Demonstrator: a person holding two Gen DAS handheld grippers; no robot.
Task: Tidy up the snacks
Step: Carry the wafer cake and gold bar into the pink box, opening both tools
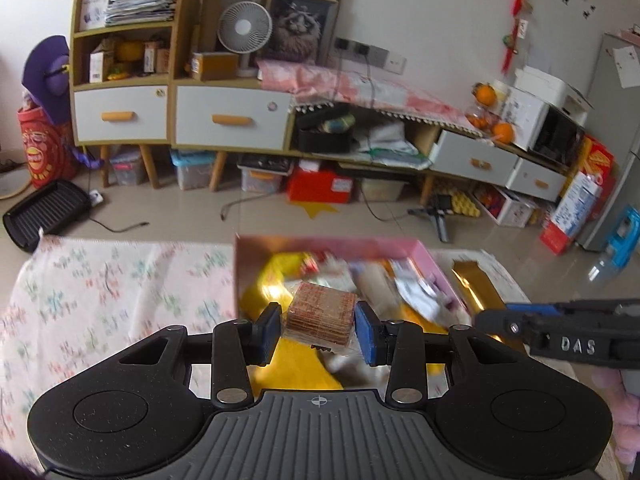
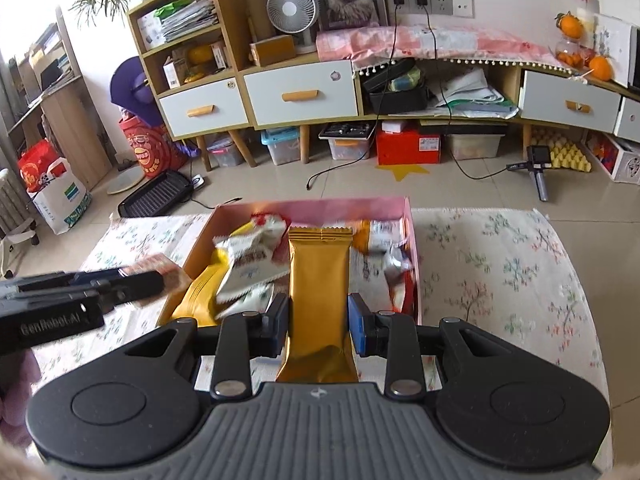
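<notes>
Between the right tongs (image 2: 318, 326) (both pads touching) sits the gold packet (image 2: 318, 280).

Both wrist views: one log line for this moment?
left gripper: shut on brown clear-wrapped cracker pack | right gripper: shut on gold foil snack bar | both over pink cardboard box holding snacks

Both wrist views look close over the shared pink box (image 1: 420, 249) (image 2: 312, 206) — facing the cabinet wall.

Two tongs (image 1: 318, 326) (image 2: 318, 326) — one cracker pack (image 1: 320, 316), one gold wrapper (image 2: 318, 276), one pink box (image 2: 360, 206).
</notes>
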